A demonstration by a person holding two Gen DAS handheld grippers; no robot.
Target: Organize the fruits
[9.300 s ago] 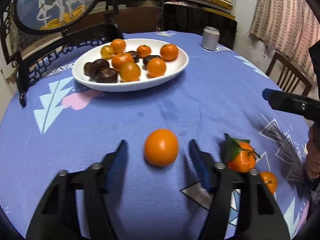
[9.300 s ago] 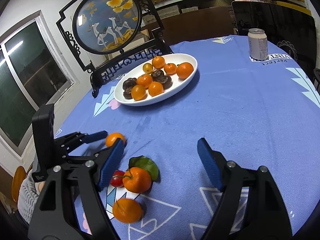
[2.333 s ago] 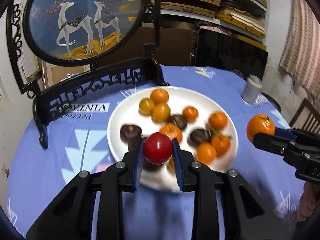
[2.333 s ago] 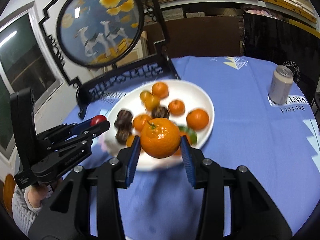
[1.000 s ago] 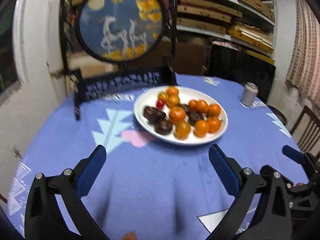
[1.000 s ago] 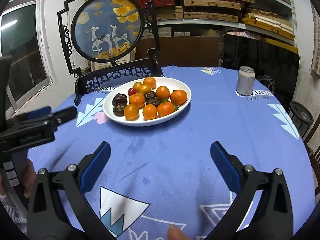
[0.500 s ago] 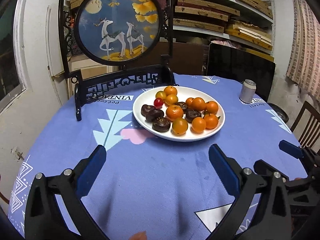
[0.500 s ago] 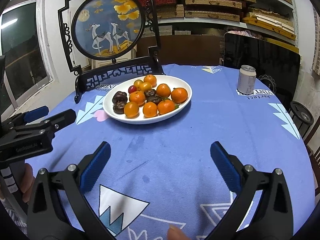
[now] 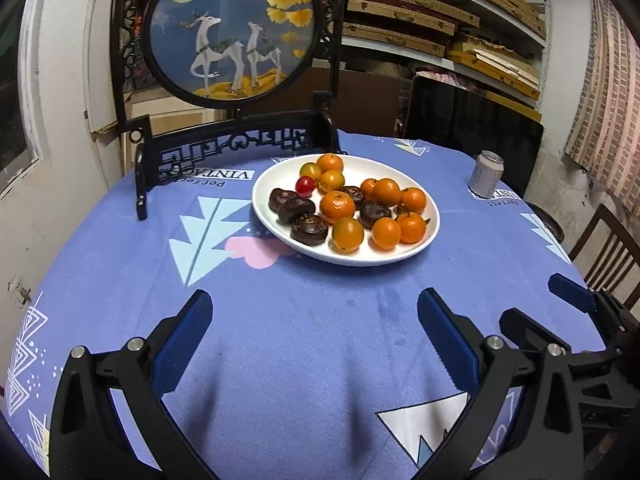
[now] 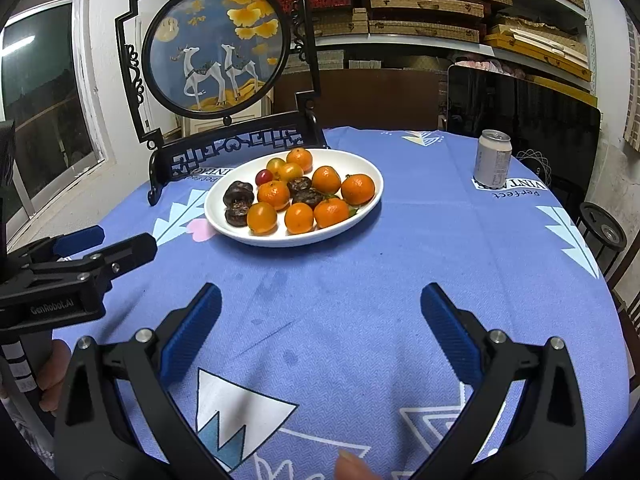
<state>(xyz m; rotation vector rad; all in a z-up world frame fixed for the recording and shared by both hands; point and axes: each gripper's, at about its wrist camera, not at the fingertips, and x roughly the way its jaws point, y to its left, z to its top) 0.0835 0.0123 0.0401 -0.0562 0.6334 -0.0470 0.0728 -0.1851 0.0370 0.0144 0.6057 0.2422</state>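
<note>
A white oval plate (image 9: 400, 258) (image 10: 360, 168) sits in the middle of the blue tablecloth. It holds several oranges (image 9: 337, 205) (image 10: 357, 189), dark brown fruits (image 9: 309, 229) (image 10: 238, 193) and one small red tomato (image 9: 305, 185) (image 10: 262, 177). My left gripper (image 9: 314, 312) hovers open over bare cloth, well short of the plate, with nothing between its fingers. My right gripper (image 10: 320, 304) is likewise open and empty, near the table's front. The left gripper (image 10: 102, 240) shows at the left of the right wrist view; the right gripper (image 9: 548, 300) shows at the right of the left wrist view.
A drink can (image 9: 485, 174) (image 10: 492, 158) stands at the back right. A black framed deer screen (image 9: 232, 32) (image 10: 212, 52) stands behind the plate. A wooden chair (image 9: 608, 248) is beyond the right table edge. A stool (image 10: 604, 236) stands off the table's right side.
Since 2.3 s ago both grippers let go of the tomato and the orange, which now lie on the plate, and drew back toward the table's front. Over the last half second little has moved.
</note>
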